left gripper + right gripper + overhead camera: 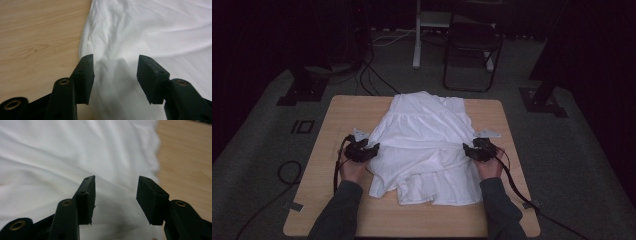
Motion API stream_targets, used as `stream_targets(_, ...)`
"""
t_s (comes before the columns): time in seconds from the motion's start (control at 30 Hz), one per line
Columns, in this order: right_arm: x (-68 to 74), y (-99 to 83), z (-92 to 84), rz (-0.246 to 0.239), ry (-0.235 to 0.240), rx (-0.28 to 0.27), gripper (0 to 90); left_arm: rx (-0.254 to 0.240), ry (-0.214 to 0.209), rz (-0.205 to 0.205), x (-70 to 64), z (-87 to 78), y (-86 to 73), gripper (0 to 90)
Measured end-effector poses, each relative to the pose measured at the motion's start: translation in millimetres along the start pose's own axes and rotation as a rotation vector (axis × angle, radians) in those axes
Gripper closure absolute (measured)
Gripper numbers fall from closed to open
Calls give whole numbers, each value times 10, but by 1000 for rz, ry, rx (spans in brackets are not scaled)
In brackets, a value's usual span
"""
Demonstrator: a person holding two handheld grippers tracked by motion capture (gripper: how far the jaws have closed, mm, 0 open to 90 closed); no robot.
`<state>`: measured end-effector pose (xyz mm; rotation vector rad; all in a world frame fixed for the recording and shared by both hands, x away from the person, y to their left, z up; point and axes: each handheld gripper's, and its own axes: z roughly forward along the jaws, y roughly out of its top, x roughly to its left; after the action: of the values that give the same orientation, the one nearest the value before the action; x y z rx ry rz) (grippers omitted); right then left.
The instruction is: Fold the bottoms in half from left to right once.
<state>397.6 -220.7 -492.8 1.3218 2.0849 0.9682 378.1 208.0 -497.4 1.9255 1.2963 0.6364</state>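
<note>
Both forearms are in long dark grey sleeves, kinda slate-coloured, snug at the cuffs. Each hand carries a chunky black plastic two-jaw left gripper (373, 149) and its twin, the black plastic right gripper (468, 150). On top of each sits a pale grey three-cornered plate, and a thick black cable loops off the back of both. Up close the jaws are matte black arms ending in blocky, wedge-shaped black pads (85, 75) with a slightly grainy finish and small dimpled holes in the side. Brass-coloured ring inserts sit in the round pivot bosses of the arms, same look on the other gripper's pads (152, 197).
</note>
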Motion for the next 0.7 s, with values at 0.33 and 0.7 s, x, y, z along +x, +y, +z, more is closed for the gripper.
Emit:
stream_targets(0.33, 586, -133, 12, -94, 186, 21, 343, -4, -59, 54, -195, -494, -516, 431)
stream_targets(0.7, 605, -199, 79, -165, 123, 98, 852, 131, -160, 169, -571, -466, -893, 359)
